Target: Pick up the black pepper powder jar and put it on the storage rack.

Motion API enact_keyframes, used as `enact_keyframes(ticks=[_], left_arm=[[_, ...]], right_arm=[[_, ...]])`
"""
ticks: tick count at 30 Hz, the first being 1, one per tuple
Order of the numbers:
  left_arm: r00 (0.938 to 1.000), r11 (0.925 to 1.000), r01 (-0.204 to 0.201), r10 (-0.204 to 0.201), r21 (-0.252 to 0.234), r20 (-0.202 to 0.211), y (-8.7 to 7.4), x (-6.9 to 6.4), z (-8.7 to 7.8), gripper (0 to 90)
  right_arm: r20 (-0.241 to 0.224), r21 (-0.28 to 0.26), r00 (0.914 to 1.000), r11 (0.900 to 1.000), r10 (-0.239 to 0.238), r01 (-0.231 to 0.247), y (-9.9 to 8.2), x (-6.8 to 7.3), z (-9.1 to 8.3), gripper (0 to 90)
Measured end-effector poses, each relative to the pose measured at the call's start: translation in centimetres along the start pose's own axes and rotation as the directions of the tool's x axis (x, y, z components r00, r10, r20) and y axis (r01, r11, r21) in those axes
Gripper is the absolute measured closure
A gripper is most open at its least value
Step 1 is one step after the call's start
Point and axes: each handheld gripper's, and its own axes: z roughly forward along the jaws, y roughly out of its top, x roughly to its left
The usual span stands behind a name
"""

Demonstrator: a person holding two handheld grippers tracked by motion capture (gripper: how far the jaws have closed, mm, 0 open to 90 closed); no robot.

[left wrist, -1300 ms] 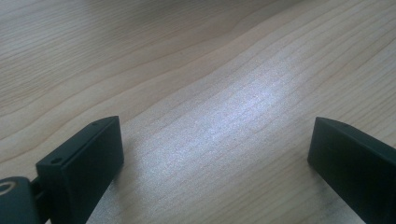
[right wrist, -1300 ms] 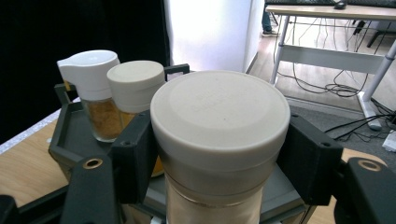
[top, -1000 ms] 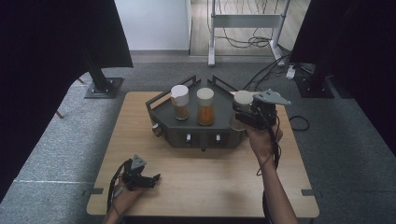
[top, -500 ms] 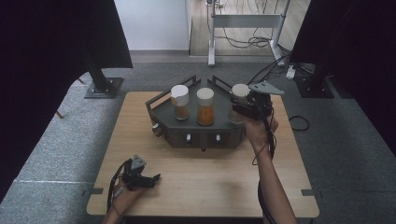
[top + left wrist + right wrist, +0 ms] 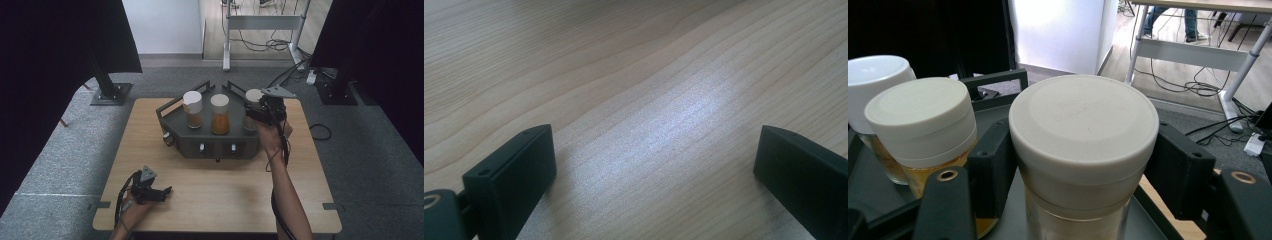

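A dark grey tray (image 5: 210, 142) stands mid-table with a white-lidded jar (image 5: 192, 107) and a cream-lidded jar of orange contents (image 5: 220, 114) upright in it. My right gripper (image 5: 253, 114) is shut on a third cream-lidded jar (image 5: 253, 97) at the tray's right end. In the right gripper view this jar (image 5: 1083, 145) sits between the black jaws of that gripper (image 5: 1085, 167), over the tray floor (image 5: 998, 225); whether it rests there I cannot tell. My left gripper (image 5: 161, 192) lies near the table's front left, open (image 5: 656, 170) over bare wood.
The tray has raised bars at its back (image 5: 220, 86) and knobs on its front face (image 5: 201, 148). The wooden table (image 5: 220, 200) ends on grey carpet. Behind it stand a stand's foot (image 5: 111, 92), desk legs and cables (image 5: 270, 45).
My right gripper has carried the jar away from the person and slightly left, in over the tray's right end. The left gripper has stayed where it was.
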Motion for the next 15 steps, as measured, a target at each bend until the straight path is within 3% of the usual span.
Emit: enact_keyframes(ticks=[15], left_arm=[[1.0000, 1.0000, -0.003, 0.003, 0.001, 0.002, 0.0, 0.0, 0.0, 3.3]], right_arm=[[-0.004, 0.033, 1.0000, 0.9995, -0.002, 0.003, -0.5, 0.2, 1.4, 33.6]])
